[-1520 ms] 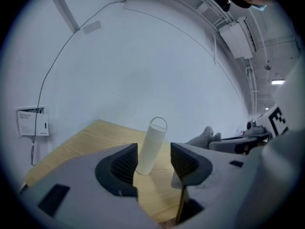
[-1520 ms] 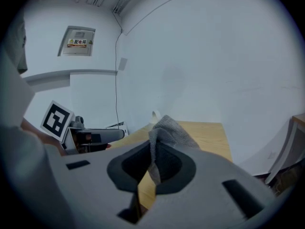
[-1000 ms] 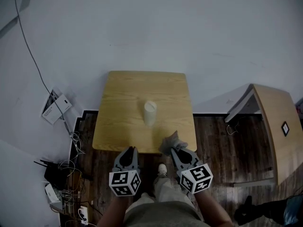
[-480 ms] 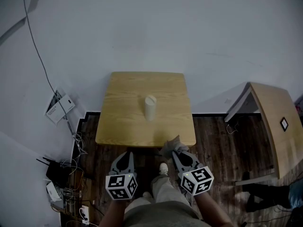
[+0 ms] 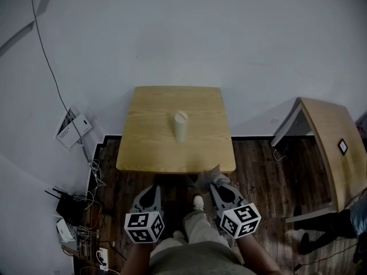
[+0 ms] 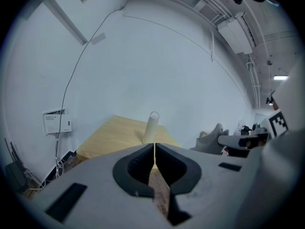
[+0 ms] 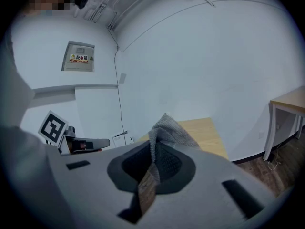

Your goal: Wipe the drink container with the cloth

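A pale cylindrical drink container (image 5: 180, 126) stands upright near the middle of the wooden table (image 5: 149, 153); it also shows ahead in the left gripper view as the drink container (image 6: 151, 127). My left gripper (image 5: 150, 190) hangs short of the table's near edge, shut with nothing between its jaws. My right gripper (image 5: 218, 183) is level with it on the right, shut on a grey knitted cloth (image 5: 207, 176). The cloth (image 7: 167, 131) sticks up out of the closed jaws and hides the container in the right gripper view.
Dark wood floor (image 5: 258, 171) lies around the table. A second wooden table (image 5: 332, 148) stands at the right. Cables and small devices (image 5: 74, 211) litter the floor at the left, and a white box (image 5: 73, 129) leans on the wall. The person's legs (image 5: 195, 239) are below.
Both grippers have drawn back from the table's near edge toward the person. The right one still holds the cloth. The container has not moved.
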A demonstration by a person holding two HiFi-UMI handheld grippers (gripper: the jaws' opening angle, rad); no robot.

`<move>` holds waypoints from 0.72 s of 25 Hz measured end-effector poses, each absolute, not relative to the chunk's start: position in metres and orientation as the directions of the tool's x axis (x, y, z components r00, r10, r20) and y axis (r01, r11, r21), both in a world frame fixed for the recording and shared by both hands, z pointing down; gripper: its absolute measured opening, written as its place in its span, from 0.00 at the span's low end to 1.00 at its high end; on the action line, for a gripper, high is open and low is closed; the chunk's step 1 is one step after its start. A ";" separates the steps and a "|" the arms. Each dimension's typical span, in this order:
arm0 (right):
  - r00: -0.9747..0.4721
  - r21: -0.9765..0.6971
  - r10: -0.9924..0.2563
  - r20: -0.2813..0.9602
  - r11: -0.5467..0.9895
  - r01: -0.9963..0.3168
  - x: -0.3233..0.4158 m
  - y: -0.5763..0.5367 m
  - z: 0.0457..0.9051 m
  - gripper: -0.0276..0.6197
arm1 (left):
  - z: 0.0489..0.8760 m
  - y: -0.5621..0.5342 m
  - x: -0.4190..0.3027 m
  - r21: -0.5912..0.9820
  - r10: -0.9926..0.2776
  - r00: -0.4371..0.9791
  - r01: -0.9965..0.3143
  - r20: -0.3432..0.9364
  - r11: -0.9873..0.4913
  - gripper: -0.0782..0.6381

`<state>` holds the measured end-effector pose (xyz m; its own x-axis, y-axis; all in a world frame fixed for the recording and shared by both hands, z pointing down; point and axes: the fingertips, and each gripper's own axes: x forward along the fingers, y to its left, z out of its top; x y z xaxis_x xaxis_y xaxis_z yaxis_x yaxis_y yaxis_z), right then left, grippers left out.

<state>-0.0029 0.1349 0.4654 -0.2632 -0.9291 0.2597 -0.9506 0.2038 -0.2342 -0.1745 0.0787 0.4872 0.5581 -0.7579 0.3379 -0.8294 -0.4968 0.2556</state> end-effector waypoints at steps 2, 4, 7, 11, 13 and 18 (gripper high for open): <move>-0.264 -0.235 -0.929 0.257 0.205 -0.950 -0.003 0.136 0.465 0.05 | 0.487 0.081 -0.174 0.259 -0.755 0.562 -0.827 0.338 -0.499 0.12; -0.271 -0.236 -0.929 0.254 0.212 -0.948 -0.005 0.137 0.464 0.05 | 0.488 0.084 -0.174 0.258 -0.753 0.564 -0.826 0.339 -0.502 0.12; -0.284 -0.236 -0.926 0.249 0.226 -0.945 -0.010 0.137 0.462 0.05 | 0.485 0.085 -0.174 0.257 -0.750 0.567 -0.823 0.339 -0.506 0.12; -0.305 -0.237 -0.920 0.246 0.248 -0.939 -0.015 0.135 0.459 0.05 | 0.484 0.084 -0.172 0.263 -0.744 0.574 -0.819 0.342 -0.510 0.12; -0.315 -0.238 -0.917 0.244 0.259 -0.936 -0.018 0.136 0.459 0.05 | 0.485 0.085 -0.172 0.268 -0.740 0.578 -0.816 0.343 -0.512 0.12; -0.324 -0.233 -0.915 0.241 0.270 -0.934 -0.024 0.135 0.457 0.05 | 0.488 0.084 -0.172 0.284 -0.730 0.588 -0.809 0.348 -0.515 0.12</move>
<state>-0.0237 0.1355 0.4574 -0.3240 -0.9150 0.2406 -0.9344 0.2697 -0.2327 -0.1721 0.0844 0.4883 0.5877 -0.7302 0.3484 -0.8086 -0.5152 0.2841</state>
